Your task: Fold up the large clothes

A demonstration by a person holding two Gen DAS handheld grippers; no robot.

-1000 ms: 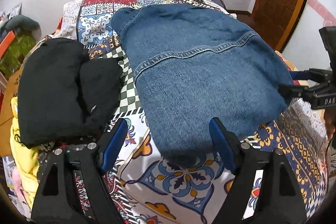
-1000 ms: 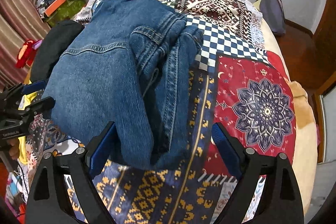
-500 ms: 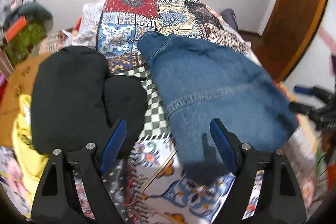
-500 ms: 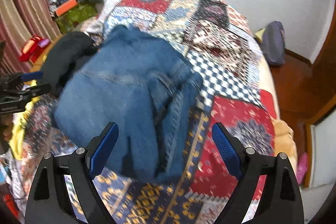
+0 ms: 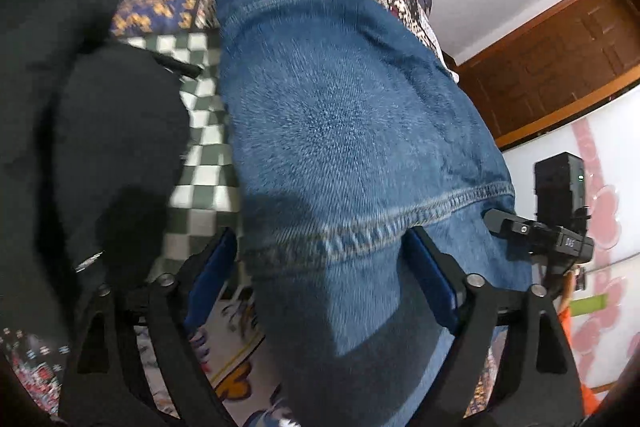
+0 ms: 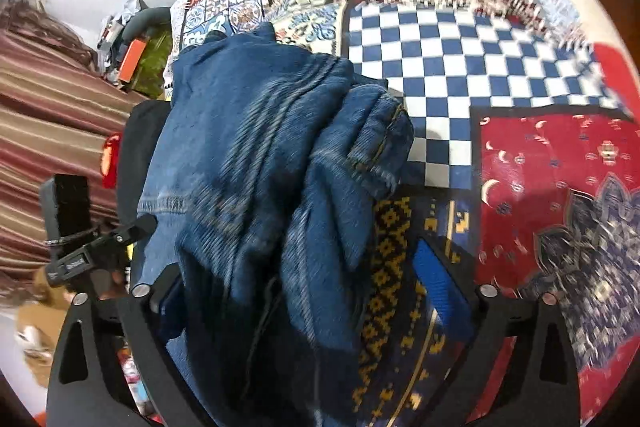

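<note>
Each tool [image 5: 320, 259] [image 6: 300, 283], just widened, straddles unclamped the folded blue denim garment [image 5: 344, 131] (bunched, pale seams).

Left wrist view: looks steeply down along own fingers, close over jeans [image 5: 352, 131] near edge; right wrist view: same steep, close look from opposite end; both share jeans, quilt [image 6: 472, 67]; each sees other gripper at frame edge.

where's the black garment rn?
In the left wrist view the black garment lies on the patchwork bedspread at picture left, beside the folded denim garment, with a strip of checkered fabric showing between them.
</note>
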